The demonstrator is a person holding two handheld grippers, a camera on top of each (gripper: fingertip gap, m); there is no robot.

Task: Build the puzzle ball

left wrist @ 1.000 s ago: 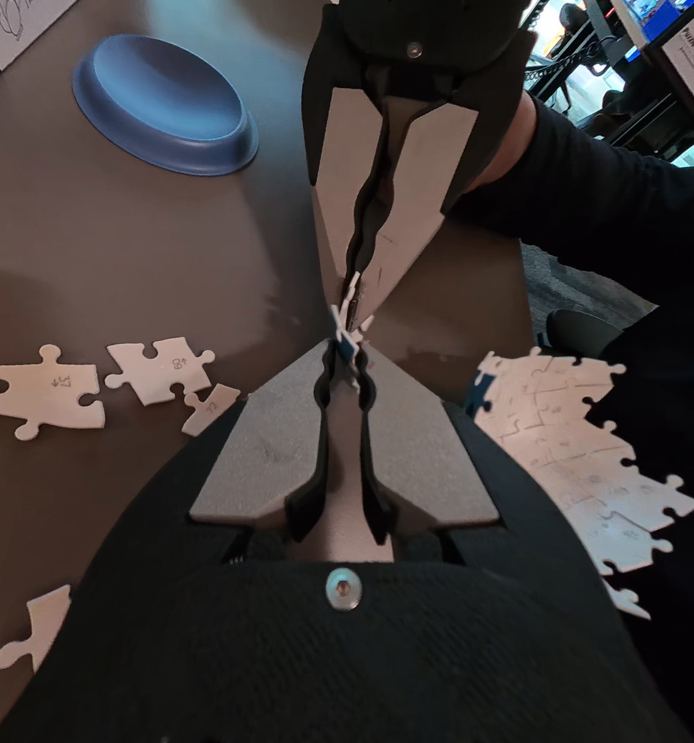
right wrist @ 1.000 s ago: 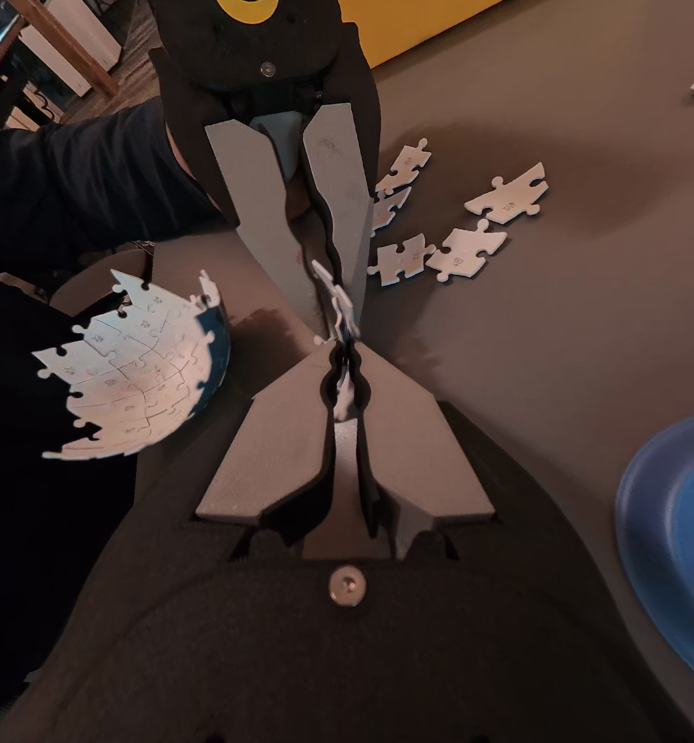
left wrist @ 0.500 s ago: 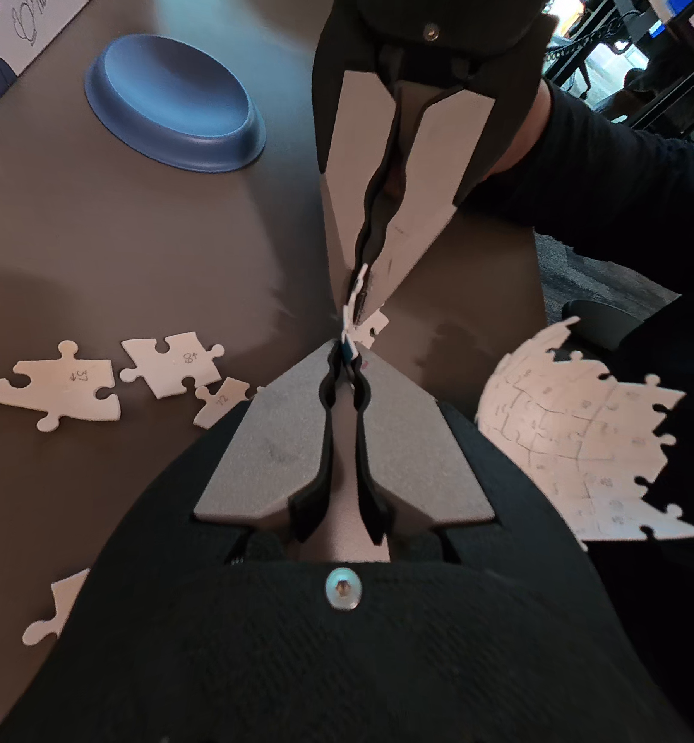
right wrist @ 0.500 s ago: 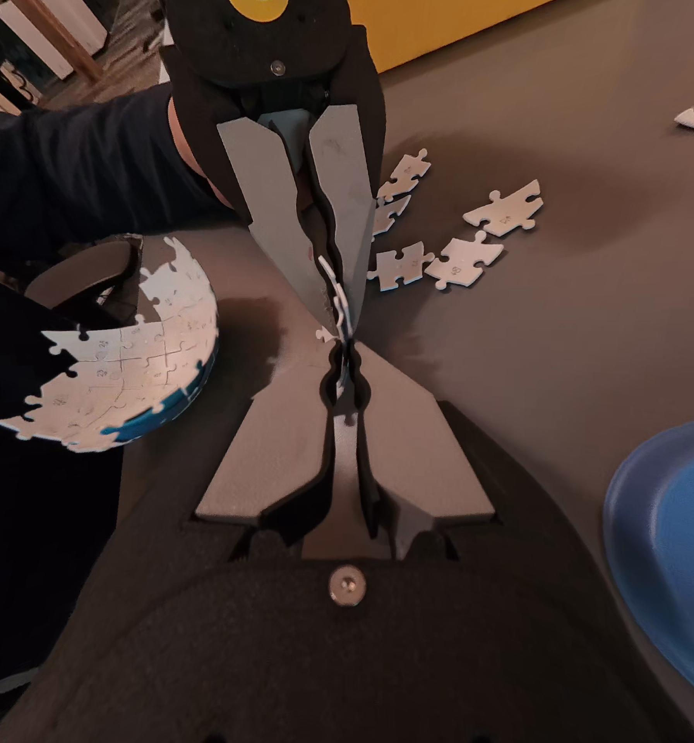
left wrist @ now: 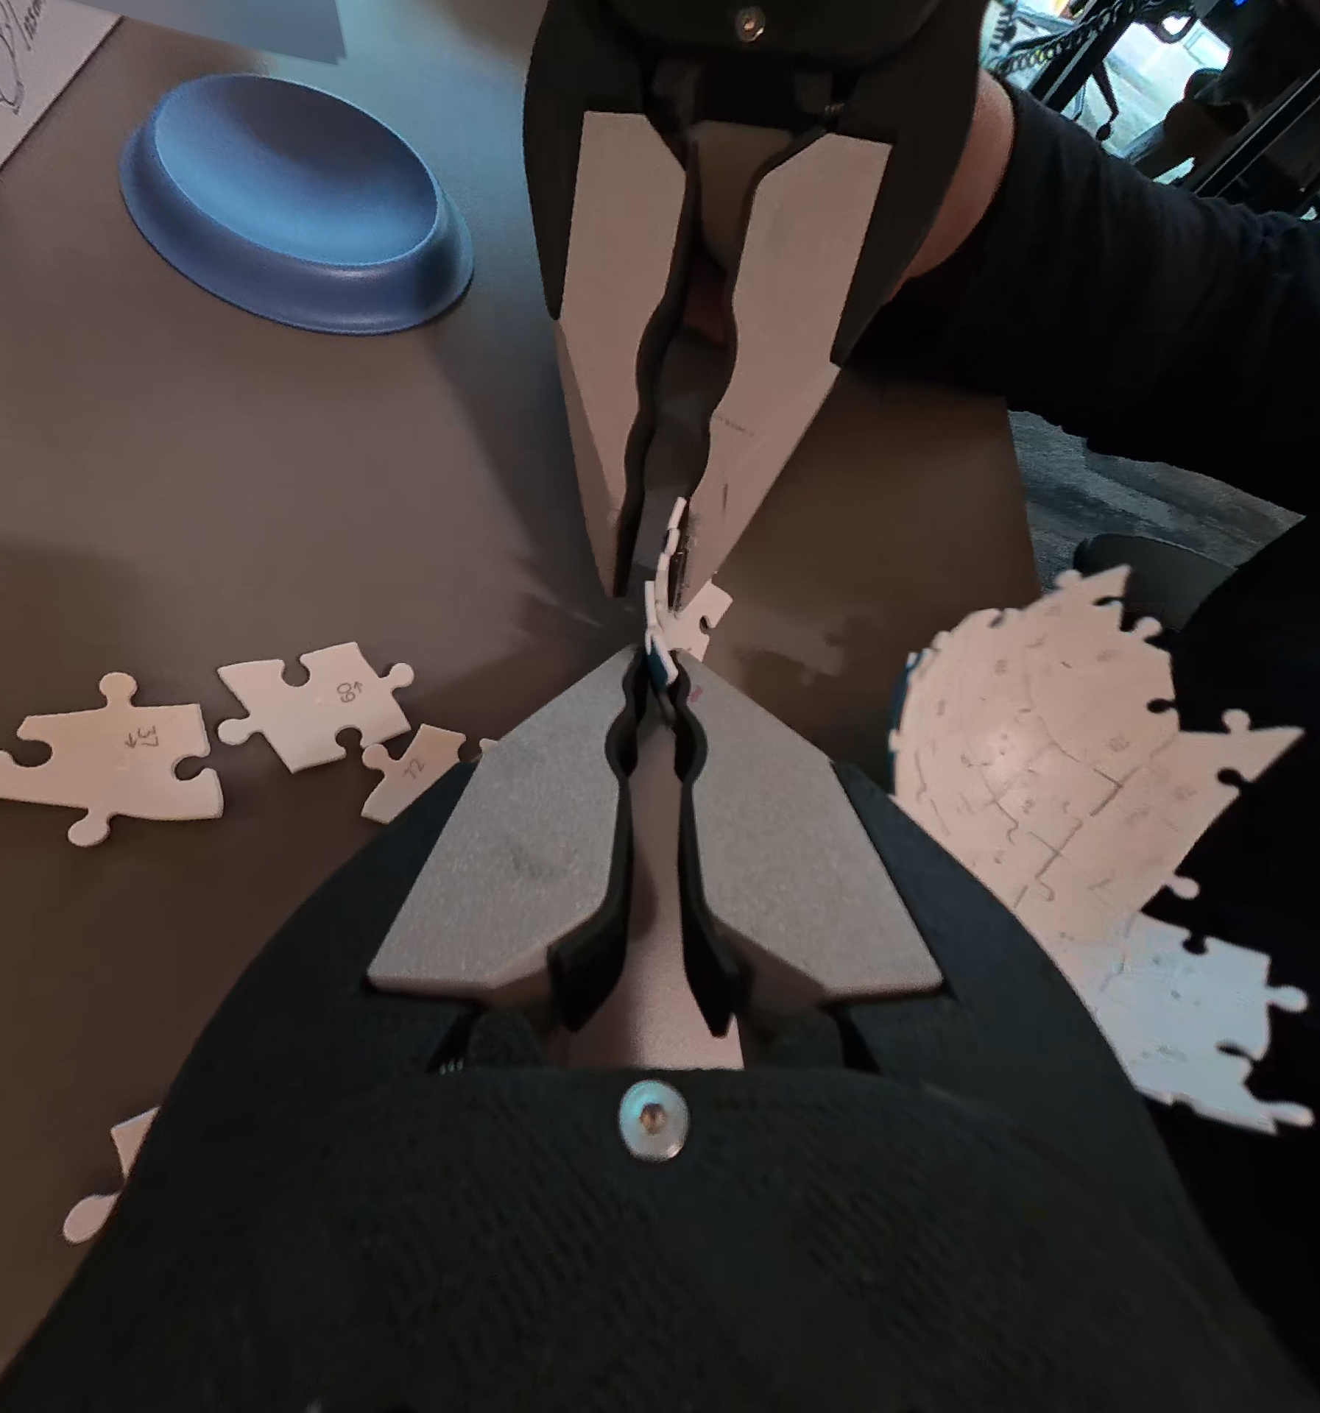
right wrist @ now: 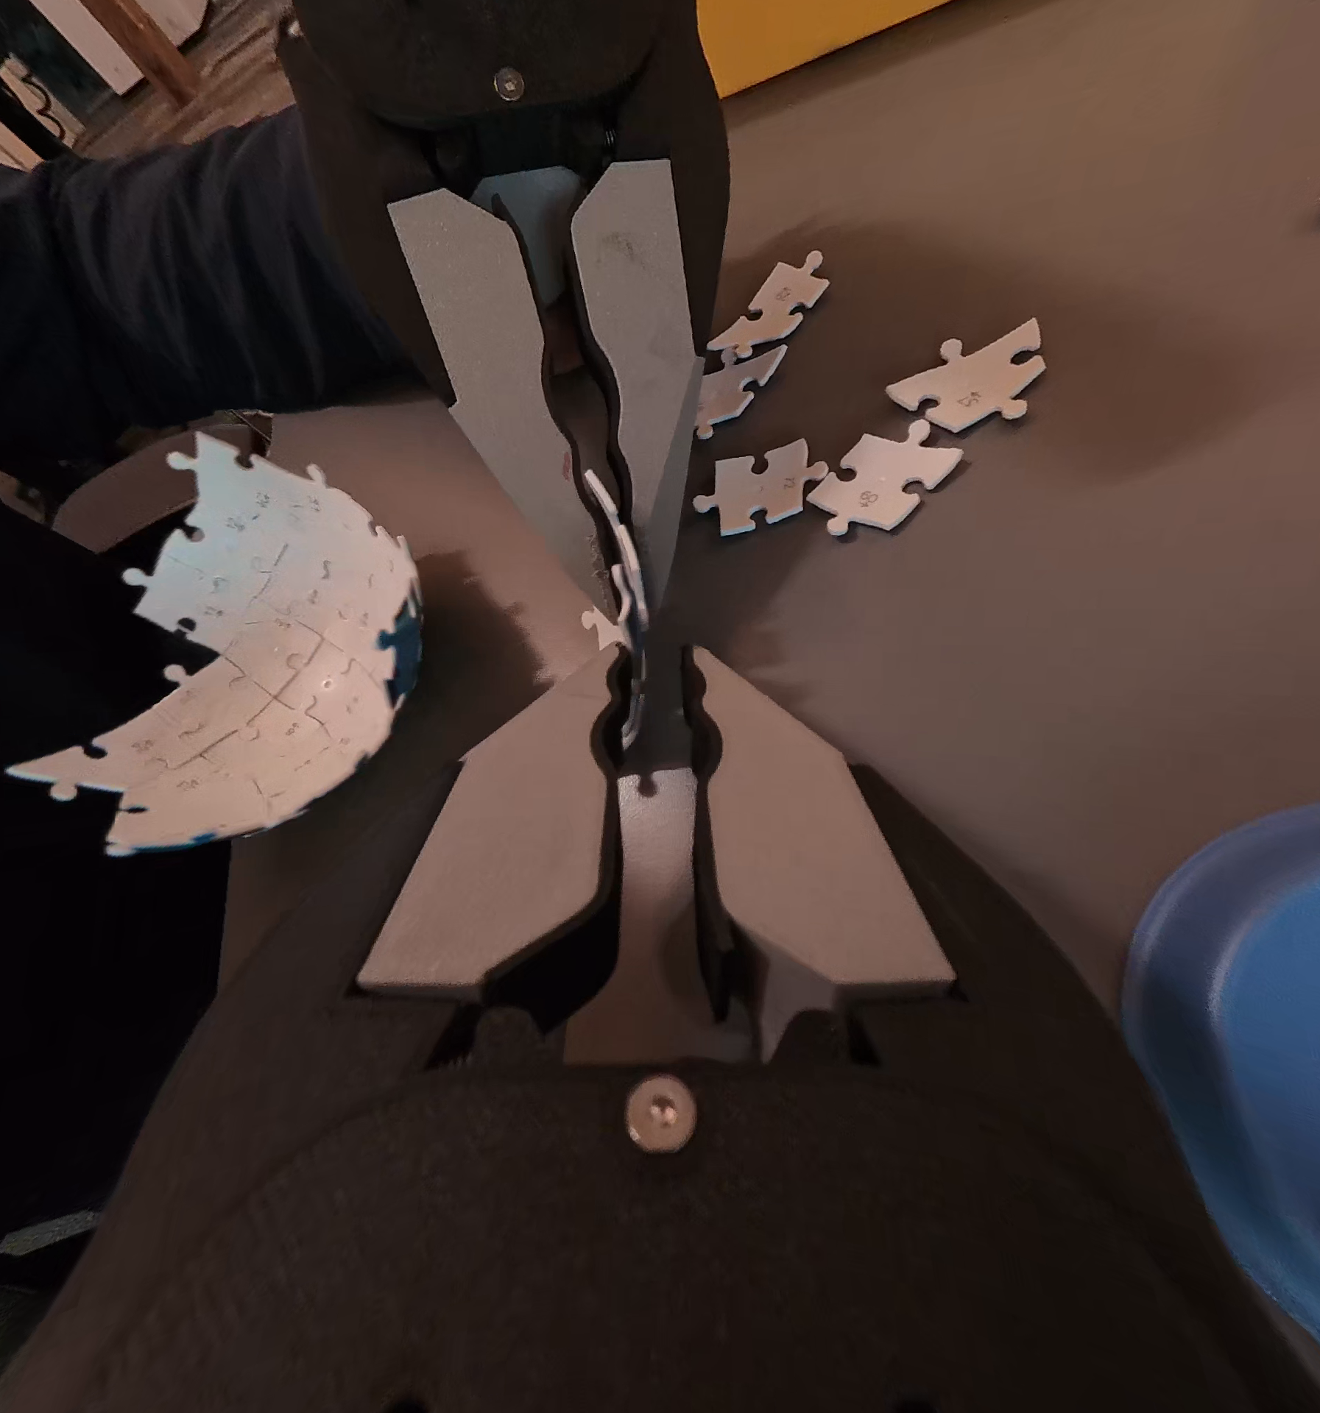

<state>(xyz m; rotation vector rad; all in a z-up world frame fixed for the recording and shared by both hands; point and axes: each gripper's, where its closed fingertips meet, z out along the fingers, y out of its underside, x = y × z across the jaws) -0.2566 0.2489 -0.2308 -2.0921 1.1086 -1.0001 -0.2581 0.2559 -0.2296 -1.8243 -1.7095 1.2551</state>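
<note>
**Two tongs meet tip to tip over joined puzzle pieces**

In the left wrist view, loose white puzzle pieces (left wrist: 113,757) are seen lying flat on the dark desk (left wrist: 182,474) at the left, with a blue dish (left wrist: 297,206) set upside down farther back. At the centre, the left tongs (left wrist: 660,673) are drawn together, clamped on the near end of a small curved strip of joined pieces (left wrist: 676,604). The right tongs (left wrist: 660,550) reach in from the far side, tips opposite; their fingers are parted, and the strip's far end lies against one finger. At the right, the half-built puzzle ball (left wrist: 1062,780), a white shell with its hollow side shown, is seen at the desk's near edge.

In the right wrist view, the ball shell (right wrist: 259,673) appears at the left, a blue outer face showing at its rim. At the centre, the right tongs (right wrist: 653,665) stand apart around the strip (right wrist: 630,581), which is gripped by the left tongs (right wrist: 626,566) beyond. Loose pieces (right wrist: 886,474) lie to the right, and the blue dish (right wrist: 1253,994) sits at the lower right.
</note>
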